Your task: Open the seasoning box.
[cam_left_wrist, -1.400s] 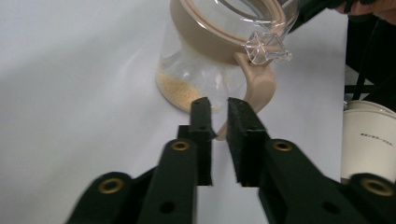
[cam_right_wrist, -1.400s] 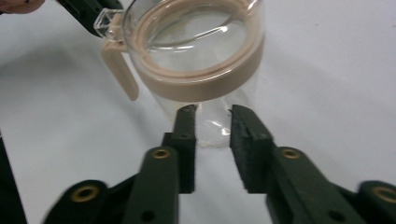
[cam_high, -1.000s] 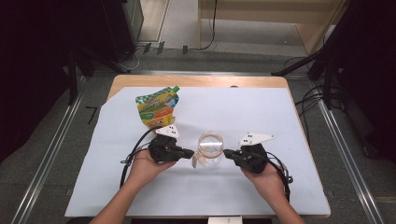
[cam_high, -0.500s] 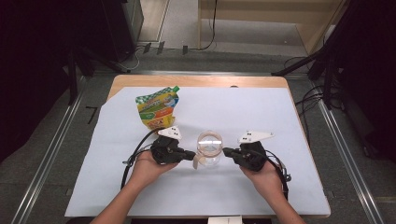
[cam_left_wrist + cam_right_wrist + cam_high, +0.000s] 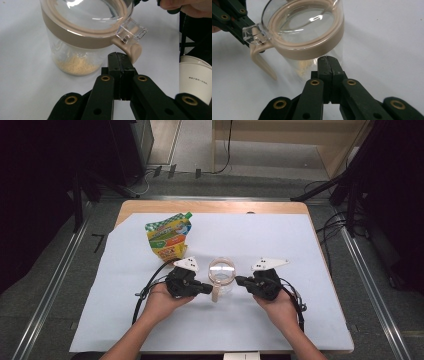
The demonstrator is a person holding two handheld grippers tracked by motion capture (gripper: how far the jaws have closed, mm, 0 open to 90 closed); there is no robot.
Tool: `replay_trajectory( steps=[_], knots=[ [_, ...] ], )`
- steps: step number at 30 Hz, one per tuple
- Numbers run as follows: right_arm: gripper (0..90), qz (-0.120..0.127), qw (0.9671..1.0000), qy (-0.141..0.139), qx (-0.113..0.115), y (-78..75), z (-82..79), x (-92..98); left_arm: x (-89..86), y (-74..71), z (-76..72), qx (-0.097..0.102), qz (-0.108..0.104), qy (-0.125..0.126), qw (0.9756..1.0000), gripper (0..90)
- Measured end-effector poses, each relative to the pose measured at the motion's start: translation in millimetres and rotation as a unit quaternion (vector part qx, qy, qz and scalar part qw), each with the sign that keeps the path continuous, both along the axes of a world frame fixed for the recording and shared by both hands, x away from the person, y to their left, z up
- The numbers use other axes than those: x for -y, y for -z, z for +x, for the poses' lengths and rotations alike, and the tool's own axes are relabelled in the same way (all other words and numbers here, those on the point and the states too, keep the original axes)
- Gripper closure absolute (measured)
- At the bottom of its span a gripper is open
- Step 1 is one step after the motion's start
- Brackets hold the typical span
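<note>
Clear glass jar (image 5: 221, 276) mid-table, tongs closed either side.
We've got left tongs (image 5: 209, 290) nosing the beige latch (image 5: 132, 51), right tongs (image 5: 239, 280) bracing the wall, both gripping nothing, probably steadying it.

Glossy clear plastic jar (image 5: 222, 276), matt beige lid (image 5: 309, 50)

Could not read the print on the pouch (image 5: 168, 239) from the high view, too small. Saw the jar (image 5: 85, 37) cropped at the top edge in the left gripper view, and the paper cup (image 5: 196, 81) cropped at the right edge.
</note>
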State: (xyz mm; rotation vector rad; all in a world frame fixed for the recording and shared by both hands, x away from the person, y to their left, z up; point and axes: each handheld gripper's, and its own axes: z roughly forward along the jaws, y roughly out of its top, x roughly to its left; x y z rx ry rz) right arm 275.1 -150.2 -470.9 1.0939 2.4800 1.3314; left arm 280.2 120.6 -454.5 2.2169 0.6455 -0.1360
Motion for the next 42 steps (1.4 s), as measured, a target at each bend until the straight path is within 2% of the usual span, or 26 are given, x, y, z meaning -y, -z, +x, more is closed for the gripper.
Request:
replay_trajectory(
  steps=[2,6,10,16,23,29,31,32,35,37,40,42],
  knots=[
    [90.0,-0.002,1.0,0.002,0.001,1.1,1.3,-0.2,1.0,1.1,-0.4,-0.005,-0.004,-0.002,1.0,90.0],
    [90.0,-0.001,1.0,0.003,0.0,1.7,2.7,-1.5,7.3,3.8,-2.1,-0.002,0.006,0.006,1.0,90.0],
    [90.0,-0.01,0.9999,-0.001,0.001,3.5,1.6,-5.9,12.5,4.2,-1.6,-0.004,0.006,0.013,0.9999,90.0],
    [90.0,-0.006,1.0,0.005,0.002,4.3,2.4,-5.7,17.3,5.0,1.0,-0.007,-0.001,0.021,0.9998,90.0],
    [90.0,-0.001,0.9999,0.014,-0.001,4.7,4.8,-1.2,32.4,10.2,4.2,-0.019,-0.017,0.028,0.9993,90.0],
    [90.0,0.01,0.9999,0.01,0.008,-4.8,-2.3,2.1,18.5,-1.6,3.0,-0.016,-0.024,0.024,0.9993,89.7],
    [90.0,0.008,0.9999,0.012,0.009,-7.6,-5.3,3.0,16.1,-3.1,2.8,-0.019,-0.025,0.022,0.9993,85.0],
    [90.0,0.016,0.9998,0.012,0.009,-12.2,-10.4,5.6,8.5,-7.3,1.7,-0.007,-0.024,0.021,0.9995,84.2],
    [90.0,0.028,0.9995,0.009,0.012,-18.4,-21.3,7.9,-1.2,-12.0,2.4,-0.004,-0.034,0.015,0.9993,81.7],
    [90.0,0.03,0.9994,0.0,0.017,-22.1,-31.2,6.3,-5.1,-13.4,3.7,-0.001,-0.033,0.014,0.9994,79.4],
    [90.0,0.027,0.9993,-0.016,0.021,-22.6,-42.0,-1.5,-8.5,-13.6,6.0,0.005,-0.018,0.014,0.9997,73.1],
    [90.0,0.022,0.9993,-0.026,0.018,-20.3,-45.6,-7.0,-10.7,-13.2,7.6,0.002,-0.023,0.013,0.9996,70.3]
  ],
)
